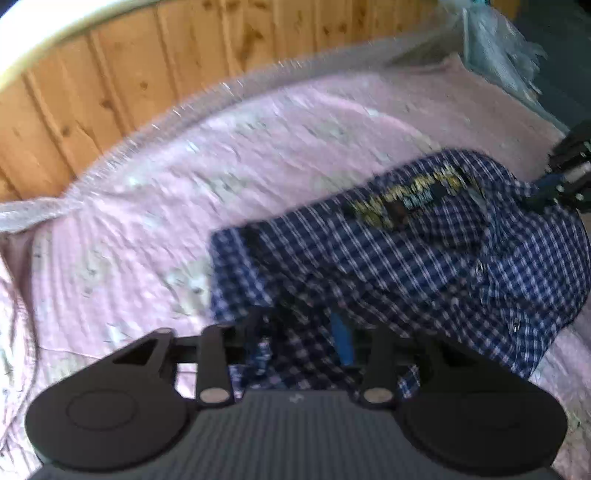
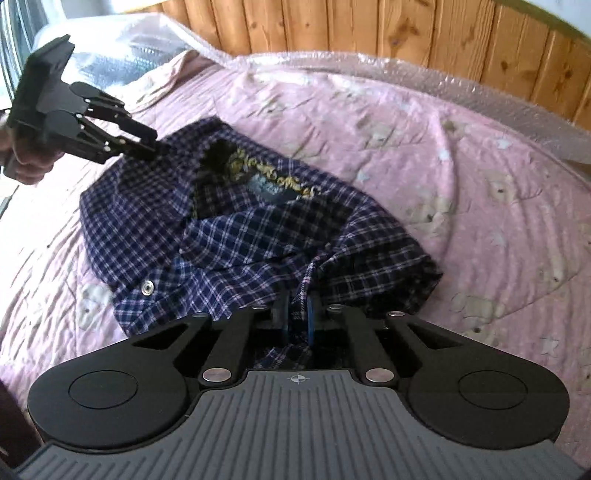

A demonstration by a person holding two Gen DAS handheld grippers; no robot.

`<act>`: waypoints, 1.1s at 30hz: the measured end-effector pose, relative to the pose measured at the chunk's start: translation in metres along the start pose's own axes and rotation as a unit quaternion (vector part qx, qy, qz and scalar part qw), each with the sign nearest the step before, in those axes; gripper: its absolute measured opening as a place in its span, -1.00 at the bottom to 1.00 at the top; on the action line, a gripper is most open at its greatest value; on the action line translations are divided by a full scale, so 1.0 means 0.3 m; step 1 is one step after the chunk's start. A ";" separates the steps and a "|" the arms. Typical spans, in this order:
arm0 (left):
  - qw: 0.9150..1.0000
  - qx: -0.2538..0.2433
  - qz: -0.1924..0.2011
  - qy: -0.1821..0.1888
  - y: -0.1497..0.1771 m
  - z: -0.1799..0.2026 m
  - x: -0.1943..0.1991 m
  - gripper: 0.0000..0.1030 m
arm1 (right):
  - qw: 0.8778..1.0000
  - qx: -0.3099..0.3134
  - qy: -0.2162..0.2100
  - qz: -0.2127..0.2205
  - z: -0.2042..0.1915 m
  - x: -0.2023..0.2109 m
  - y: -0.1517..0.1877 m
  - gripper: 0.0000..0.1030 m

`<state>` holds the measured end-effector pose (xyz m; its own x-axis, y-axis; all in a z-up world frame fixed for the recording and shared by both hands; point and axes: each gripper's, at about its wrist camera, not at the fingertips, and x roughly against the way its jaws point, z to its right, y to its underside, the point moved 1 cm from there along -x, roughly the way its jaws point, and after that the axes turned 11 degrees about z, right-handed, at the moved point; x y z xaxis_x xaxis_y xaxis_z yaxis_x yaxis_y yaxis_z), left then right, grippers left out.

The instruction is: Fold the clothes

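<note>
Right tool [image 2: 295, 317], nearest the lens: jaws narrow, a ridge of checked shirt [image 2: 236, 236] cloth standing between the blue pads; whether pads press or have let go, cannot tell. Left tool [image 1: 299, 332]: jaws parted in its own view, cloth lying loose between and under them, so released by the look of it; seen from the right wrist, tips [image 2: 147, 142] sit at the shirt's far-left edge.

Shirt lying mid-bed on pink quilt [image 2: 424, 155], bunched, collar label [image 2: 269, 175] showing near the shirt's middle, snap button [image 2: 147, 287] at the near-left corner. Wooden panel wall [image 2: 369, 29] beyond the shirt.

Progress, judged: partly gathered, maybe one rough fold in. Left to do: smoothing, squaring the edges, final folds.
</note>
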<state>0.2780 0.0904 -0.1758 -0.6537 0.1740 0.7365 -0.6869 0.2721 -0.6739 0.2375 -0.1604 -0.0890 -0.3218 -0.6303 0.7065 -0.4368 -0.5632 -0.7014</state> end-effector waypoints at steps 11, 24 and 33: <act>0.997 0.011 0.079 0.004 -0.081 -0.031 0.138 -0.93 | 1.000 -0.006 0.013 0.013 0.054 0.058 -0.032 -0.98; 0.997 0.051 0.062 0.005 -0.091 -0.132 0.070 -0.88 | 0.997 0.010 0.071 0.032 0.081 0.093 -0.058 -0.97; 0.999 0.008 0.025 0.031 -0.049 -0.068 -0.034 -0.34 | 0.995 0.045 0.073 0.047 0.083 0.045 -0.041 -0.11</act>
<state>0.3011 0.1039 -0.1722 -0.6676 0.2448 0.7031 -0.6588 0.2456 -0.7111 0.2595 -0.1751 -0.0732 -0.4798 -0.6017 0.6385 -0.3244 -0.5545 -0.7663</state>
